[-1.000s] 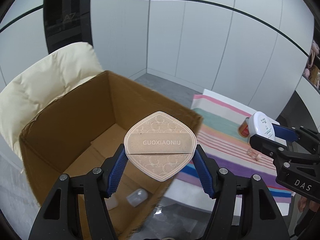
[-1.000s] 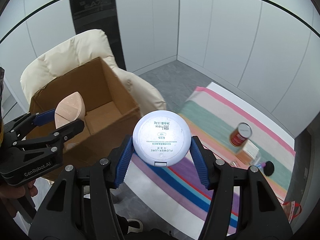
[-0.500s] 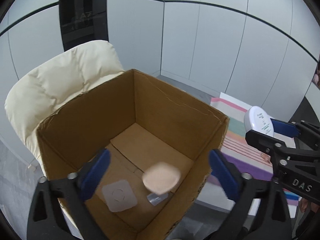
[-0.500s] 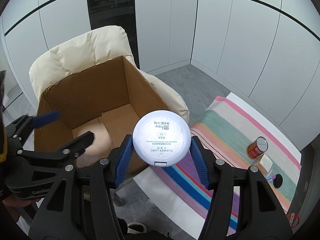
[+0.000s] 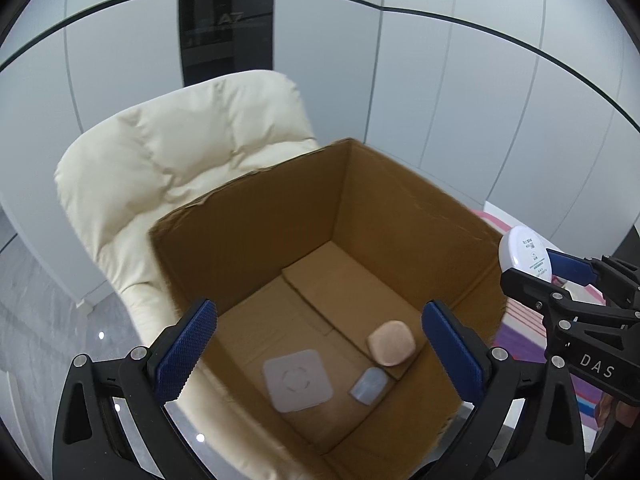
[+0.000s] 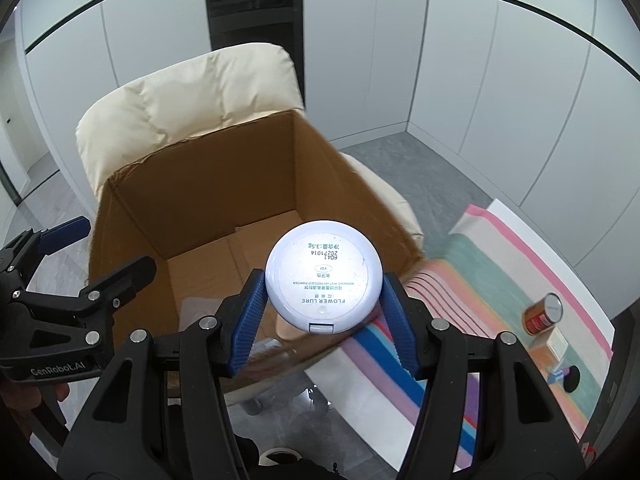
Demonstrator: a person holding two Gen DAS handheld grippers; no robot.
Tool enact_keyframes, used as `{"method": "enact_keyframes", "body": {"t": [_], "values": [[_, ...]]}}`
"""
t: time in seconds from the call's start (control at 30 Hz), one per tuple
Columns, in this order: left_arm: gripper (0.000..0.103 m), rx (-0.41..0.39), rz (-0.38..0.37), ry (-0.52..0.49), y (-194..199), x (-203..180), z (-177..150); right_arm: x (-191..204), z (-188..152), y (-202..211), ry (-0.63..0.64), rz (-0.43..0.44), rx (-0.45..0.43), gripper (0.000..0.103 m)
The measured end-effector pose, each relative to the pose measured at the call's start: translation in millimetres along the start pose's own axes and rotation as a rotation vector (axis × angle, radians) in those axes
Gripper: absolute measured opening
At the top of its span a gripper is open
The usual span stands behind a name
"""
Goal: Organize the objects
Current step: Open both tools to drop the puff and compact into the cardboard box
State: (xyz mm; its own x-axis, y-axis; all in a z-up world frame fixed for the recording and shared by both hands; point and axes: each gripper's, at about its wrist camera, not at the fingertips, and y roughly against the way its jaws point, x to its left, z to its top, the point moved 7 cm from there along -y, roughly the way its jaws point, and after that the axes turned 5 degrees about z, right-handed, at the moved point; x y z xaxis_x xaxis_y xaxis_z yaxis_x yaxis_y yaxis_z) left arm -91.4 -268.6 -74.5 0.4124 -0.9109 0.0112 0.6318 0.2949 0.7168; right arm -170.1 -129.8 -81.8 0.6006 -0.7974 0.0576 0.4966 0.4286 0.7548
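Your left gripper [image 5: 318, 344] hangs spread wide and empty above the open cardboard box [image 5: 256, 216], while your right gripper [image 6: 325, 314] clamps its blue pads on one round white compact [image 6: 323, 282], label side up and printed "FLOWER LURE", held over the box's near rim. Three items lie on the box floor: one peach-coloured rounded pad [image 5: 392, 343] against the right wall, one small translucent container [image 5: 369, 386] just beside it, and one flat white square case [image 5: 298, 380] a little to the left, apart from both. The box sits on the seat of one cream padded chair [image 5: 180, 152], whose backrest rises behind it. To the right, one striped mat [image 6: 496, 248] covers the grey floor, carrying one red can [image 6: 544, 314], one small carton [image 6: 554, 344] touching it, and one black round object [image 6: 571, 378] nearby. In the right wrist view the compact blocks much of the box interior; white wall panels close the background.
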Motion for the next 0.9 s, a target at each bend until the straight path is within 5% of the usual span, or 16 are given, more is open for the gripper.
{"method": "enact_keyframes", "body": {"t": [0.43,0.57,0.9], "values": [[0.103,0.004,0.059,0.079,1.8,59.0,-2.8,39.1,7.4,-16.3,0.004,0.061,0.014,0.060],[0.103,0.006,0.068,0.086,-0.4,63.4,-3.7,43.4,12.5,-14.1,0.003,0.057,-0.014,0.078],[0.103,0.003,0.062,0.067,0.5,50.6,-3.3,23.7,15.5,-3.5,-0.037,0.004,-0.051,0.102]]}}
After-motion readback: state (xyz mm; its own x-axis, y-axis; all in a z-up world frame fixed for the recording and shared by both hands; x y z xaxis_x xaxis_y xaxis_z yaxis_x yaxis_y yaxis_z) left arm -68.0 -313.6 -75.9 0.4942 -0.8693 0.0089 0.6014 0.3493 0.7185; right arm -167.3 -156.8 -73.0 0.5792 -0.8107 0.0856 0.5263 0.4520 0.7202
